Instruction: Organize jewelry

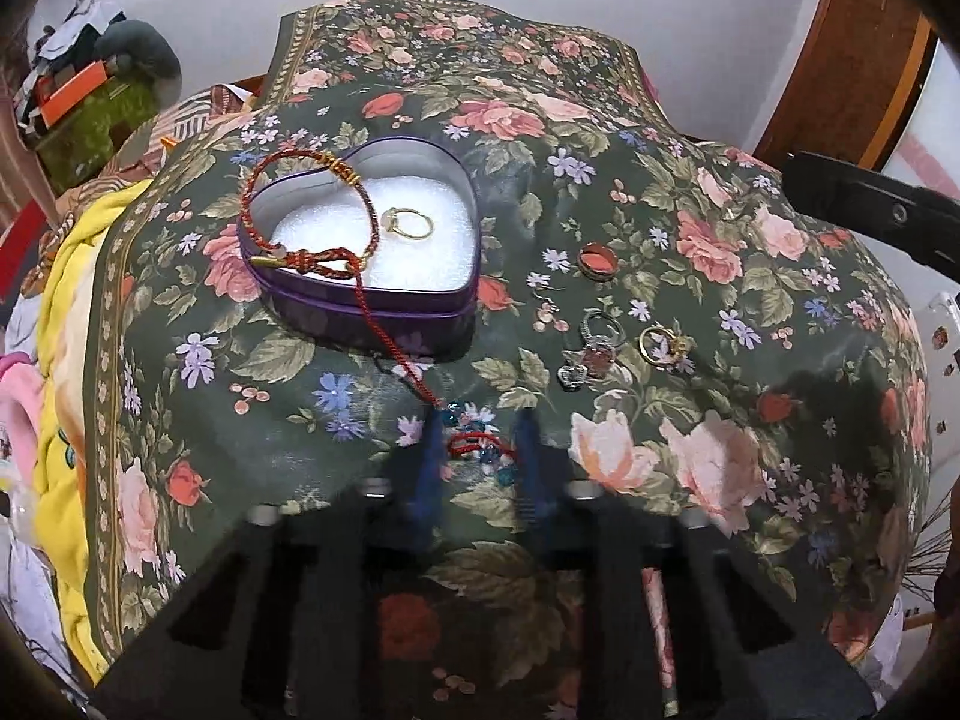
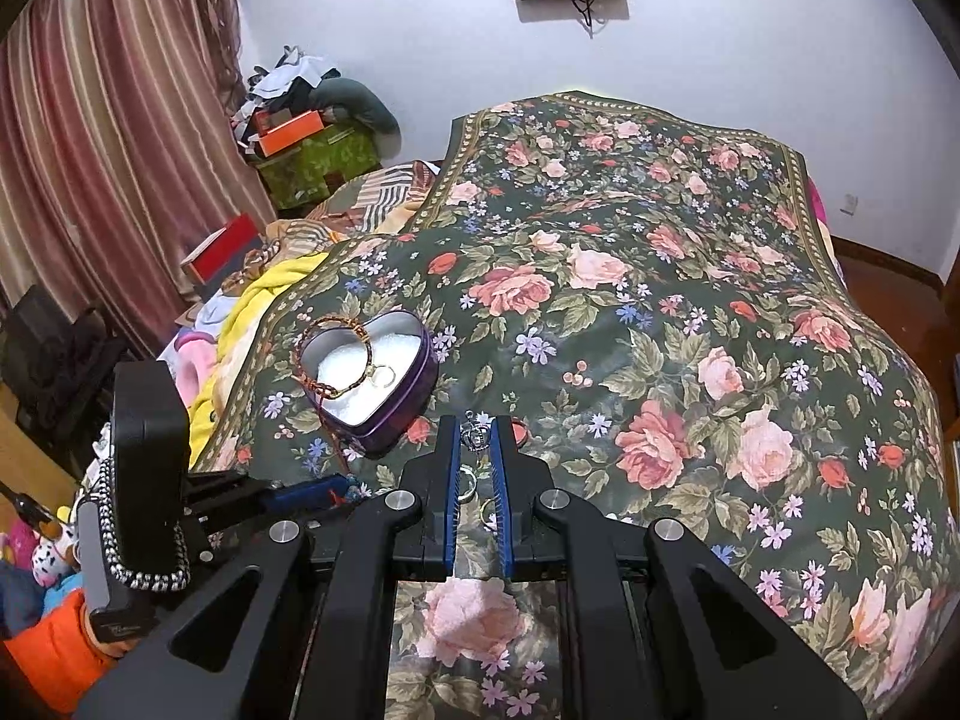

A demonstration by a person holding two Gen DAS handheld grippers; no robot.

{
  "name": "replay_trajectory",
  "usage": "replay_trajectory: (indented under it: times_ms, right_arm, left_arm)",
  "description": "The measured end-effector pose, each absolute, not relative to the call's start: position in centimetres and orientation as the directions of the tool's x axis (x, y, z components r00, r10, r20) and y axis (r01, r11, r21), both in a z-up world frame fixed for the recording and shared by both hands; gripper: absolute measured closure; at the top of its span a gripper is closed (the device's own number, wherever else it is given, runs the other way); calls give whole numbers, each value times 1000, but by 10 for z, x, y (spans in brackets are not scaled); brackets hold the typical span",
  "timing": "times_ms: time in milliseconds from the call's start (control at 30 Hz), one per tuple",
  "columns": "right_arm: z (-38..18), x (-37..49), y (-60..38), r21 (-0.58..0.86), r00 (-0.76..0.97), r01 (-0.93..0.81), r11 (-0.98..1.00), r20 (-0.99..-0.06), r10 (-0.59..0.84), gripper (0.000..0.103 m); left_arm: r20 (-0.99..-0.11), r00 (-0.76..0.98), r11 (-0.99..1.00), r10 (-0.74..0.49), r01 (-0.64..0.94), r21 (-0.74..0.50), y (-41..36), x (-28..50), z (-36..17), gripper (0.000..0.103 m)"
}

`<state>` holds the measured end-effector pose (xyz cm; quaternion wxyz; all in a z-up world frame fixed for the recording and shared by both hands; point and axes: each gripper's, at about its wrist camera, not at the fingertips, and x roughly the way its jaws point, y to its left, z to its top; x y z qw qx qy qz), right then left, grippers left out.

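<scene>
Heart tin [image 1: 384,306] holds gold ring [image 1: 411,223], bracelet [image 1: 300,210] draped over rim; both claws parted, empty.

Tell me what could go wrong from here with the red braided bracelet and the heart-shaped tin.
The red braided cord bracelet lies draped over the rim of the purple heart-shaped tin, with its tail running down to the blue beads between the left gripper fingers. Pulling that tail may drag the bracelet out or shift the tin. The cord also lies close to the gold ring on the white foam and might snag it.
</scene>
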<state>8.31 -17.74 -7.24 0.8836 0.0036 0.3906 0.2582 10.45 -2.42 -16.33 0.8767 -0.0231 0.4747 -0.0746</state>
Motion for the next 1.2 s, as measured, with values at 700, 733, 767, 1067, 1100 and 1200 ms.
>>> replay_trajectory:
  times_ms: [700,733,767,1067,1100,1200]
  right_arm:
    - [-67,89,-153,202,549,-496,844,-680,486,94]
    - [-66,91,-150,201,549,-502,841,-678,489,94]
    - [-66,92,-148,200,548,-506,839,-676,492,94]
    - [-67,107,-116,196,524,-550,812,-675,519,94]
    - [-68,108,-114,196,521,-553,810,-677,520,94]
    - [-72,113,-104,196,508,-565,801,-683,525,94]
  left_arm:
    - [-703,692,983,-164,55,-176,23,94,-88,97]
    - [-694,701,983,-163,54,-177,26,97,-84,97]
    - [-689,707,983,-160,52,-175,27,98,-81,97]
    - [-666,725,979,-177,63,-191,37,118,-71,97]
    - [-664,726,979,-180,65,-194,37,120,-71,97]
    - [-654,732,976,-190,70,-206,39,126,-69,97]
